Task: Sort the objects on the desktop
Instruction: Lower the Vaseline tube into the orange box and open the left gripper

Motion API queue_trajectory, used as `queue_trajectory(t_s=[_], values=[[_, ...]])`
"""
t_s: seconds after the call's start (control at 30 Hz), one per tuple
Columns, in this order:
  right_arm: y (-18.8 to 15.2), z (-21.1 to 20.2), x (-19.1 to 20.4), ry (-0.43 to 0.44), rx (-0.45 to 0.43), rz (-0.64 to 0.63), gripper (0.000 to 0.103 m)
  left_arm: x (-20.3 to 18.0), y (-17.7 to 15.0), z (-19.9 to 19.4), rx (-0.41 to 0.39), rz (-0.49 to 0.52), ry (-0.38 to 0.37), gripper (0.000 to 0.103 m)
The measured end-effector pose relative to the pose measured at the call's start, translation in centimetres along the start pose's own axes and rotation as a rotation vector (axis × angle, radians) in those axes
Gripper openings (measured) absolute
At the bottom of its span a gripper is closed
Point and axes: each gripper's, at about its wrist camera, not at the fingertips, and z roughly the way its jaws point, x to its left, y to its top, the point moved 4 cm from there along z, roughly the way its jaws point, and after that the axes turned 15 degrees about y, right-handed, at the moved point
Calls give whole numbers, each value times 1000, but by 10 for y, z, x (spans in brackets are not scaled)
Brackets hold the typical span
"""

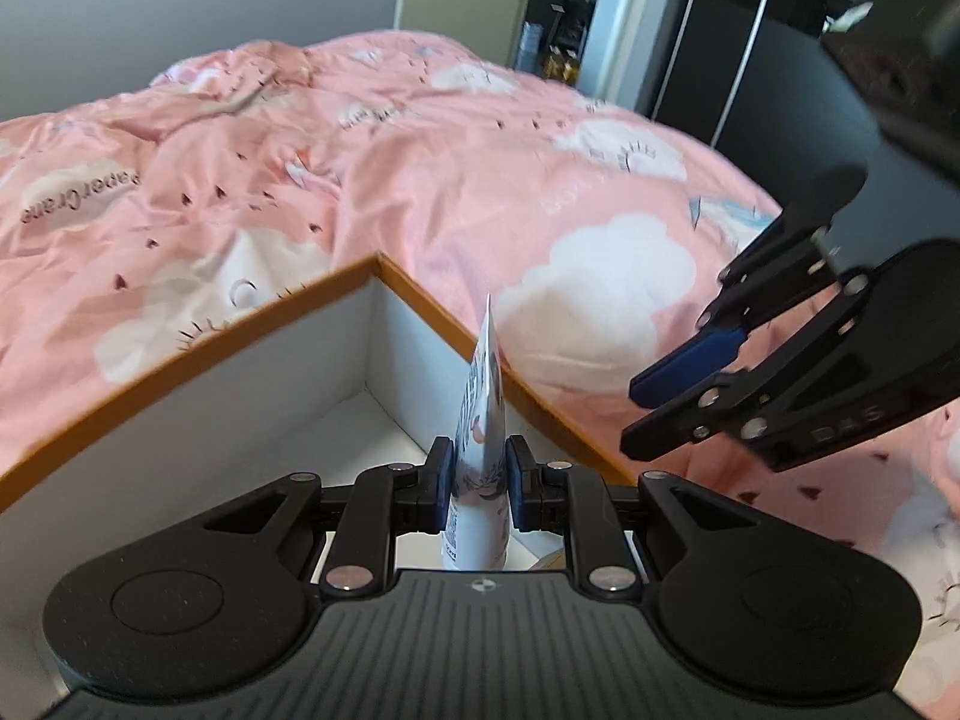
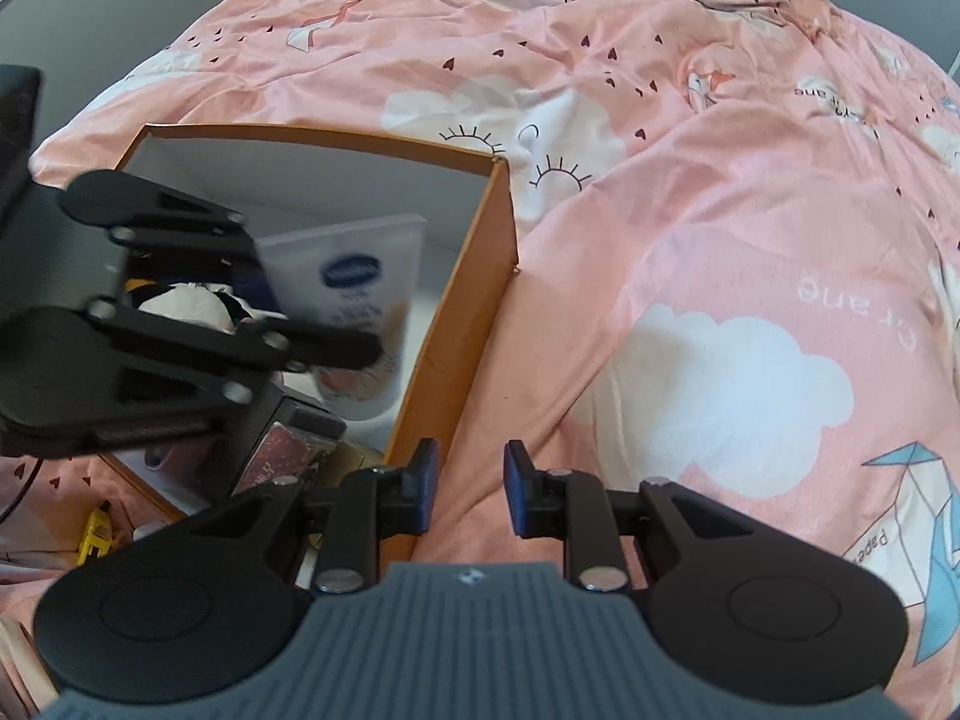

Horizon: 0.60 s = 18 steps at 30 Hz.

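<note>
My left gripper [image 1: 478, 474] is shut on a white cream tube [image 1: 480, 444], seen edge-on with its crimped end up, above the open orange box [image 1: 240, 324] with white inner walls. The right wrist view shows the same tube [image 2: 360, 300] with its blue oval logo, held over the box [image 2: 480, 276] by my left gripper [image 2: 336, 348]. My right gripper [image 2: 470, 480] is open and empty over the pink duvet, just right of the box; it also shows in the left wrist view [image 1: 666, 402].
The box holds a white plush toy [image 2: 186, 306] and a dark glittery case [image 2: 282, 450]. A yellow item [image 2: 96, 534] lies on the bed left of the box. The pink cloud-print duvet [image 2: 720, 240] covers the bed. Dark wardrobe doors [image 1: 750, 30] stand behind.
</note>
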Motion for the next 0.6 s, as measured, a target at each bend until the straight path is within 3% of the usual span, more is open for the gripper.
queue_trajectory(t_s=[0.33,0.6], values=[[-10,12,-11,19,15,9,25,-6,-13,28,118,85,-52,21],[-15,19,-16,36,27,24,25,-8,-14,20,129,168,-52,22]])
